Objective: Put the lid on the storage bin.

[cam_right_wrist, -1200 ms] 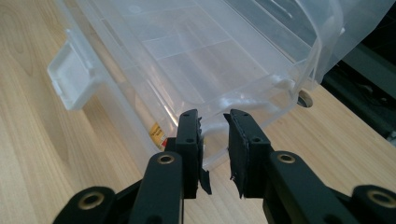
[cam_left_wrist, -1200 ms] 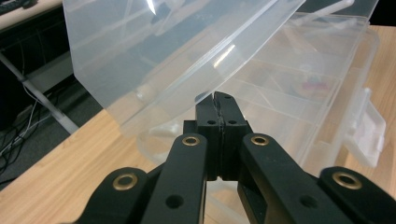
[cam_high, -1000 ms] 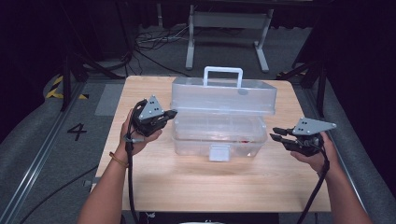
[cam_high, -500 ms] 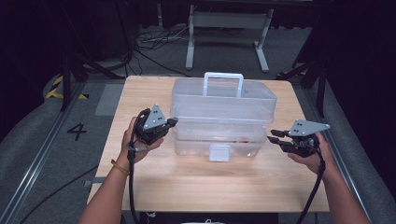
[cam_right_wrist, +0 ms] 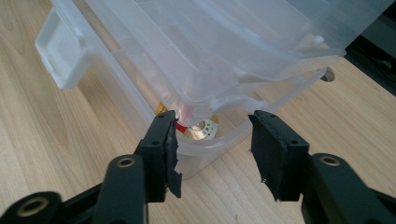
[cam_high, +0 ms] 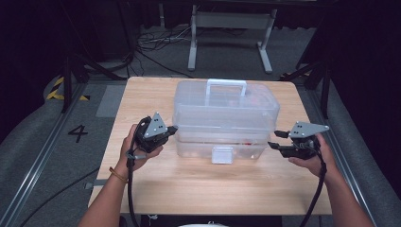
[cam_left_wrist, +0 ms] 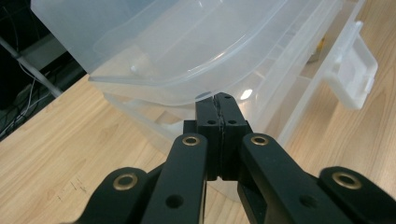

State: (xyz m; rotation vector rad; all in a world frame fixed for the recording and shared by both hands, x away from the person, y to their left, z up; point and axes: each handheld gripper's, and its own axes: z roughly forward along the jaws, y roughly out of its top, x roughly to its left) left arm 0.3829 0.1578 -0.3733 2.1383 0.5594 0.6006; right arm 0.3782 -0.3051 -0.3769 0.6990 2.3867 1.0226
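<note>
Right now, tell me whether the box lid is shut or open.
Not fully shut. The lid is down over the box, but the gripper views show its rim raised off the base.

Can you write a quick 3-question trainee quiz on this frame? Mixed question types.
1. True or false: the left gripper has its jaws shut, tips at the rim of the clear lid.
2. Multiple choice: the right gripper is A) clamped on the handle, B) open, nothing pressed between its pads, C) lying on the table.
3. Fill in: the white latch sits on the box's ____ side, facing the person.

Key: 1 true. 2 B; its jaws have just been opening. 3 front.
</note>
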